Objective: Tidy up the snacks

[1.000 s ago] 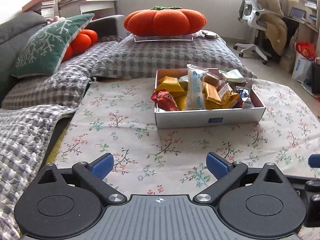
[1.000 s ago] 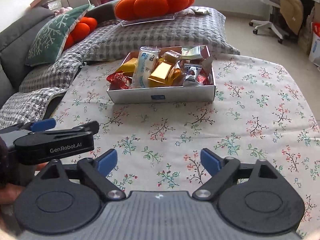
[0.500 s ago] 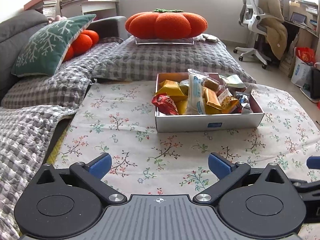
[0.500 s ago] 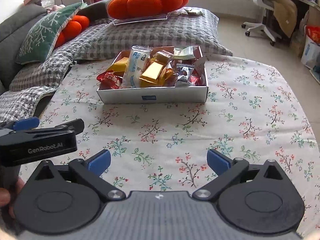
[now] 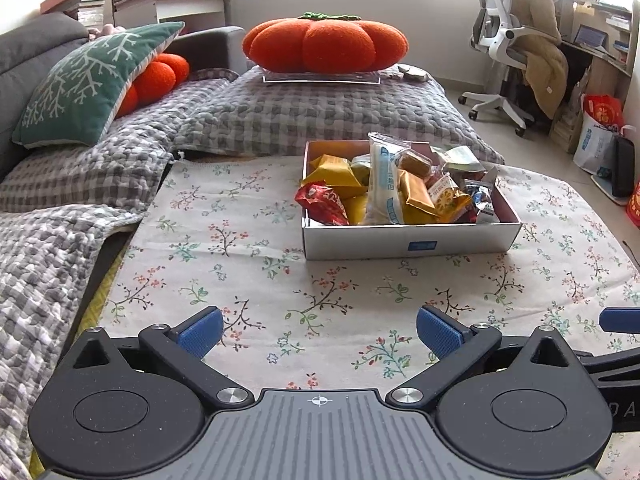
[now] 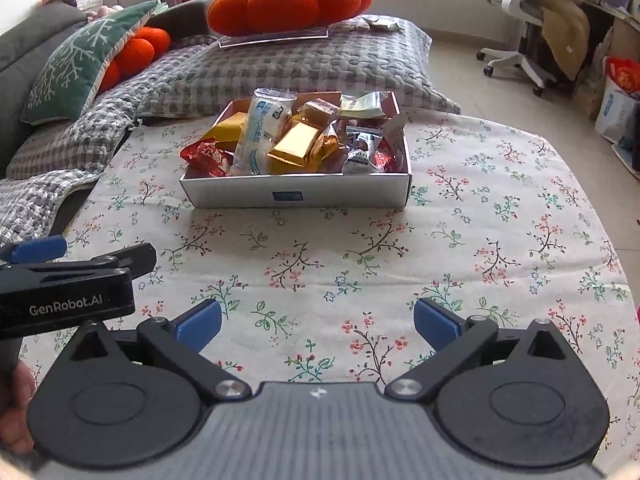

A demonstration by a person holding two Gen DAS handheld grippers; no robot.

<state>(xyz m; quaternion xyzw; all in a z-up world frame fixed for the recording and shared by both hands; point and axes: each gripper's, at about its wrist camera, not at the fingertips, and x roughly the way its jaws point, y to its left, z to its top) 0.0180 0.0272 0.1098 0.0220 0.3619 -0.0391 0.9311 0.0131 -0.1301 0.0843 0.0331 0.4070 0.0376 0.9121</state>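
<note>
- I am holding my left gripper [image 5: 318,330] and right gripper [image 6: 318,326] low over the floral tablecloth [image 6: 480,220], both spread wide and carrying nothing, well short of the box.
- Assorted wrapped snacks [image 6: 296,140] are sitting heaped in the shallow white cardboard box [image 6: 296,192], so nothing is lying loose on the cloth.

Left wrist view: taken low over the floral tablecloth [image 5: 248,248], aimed forward along the open fingers toward the sofa side.
Right wrist view: set a bit higher and further right, tilted down more.
Nearness: the snack box [image 5: 408,236] is seen near, mid-frame, in both.
Shared: box [image 6: 296,190], cloth, orange pumpkin cushion [image 5: 324,46].
Cross-view: the left gripper [image 6: 36,254] is caught at the right view's left edge.
</note>
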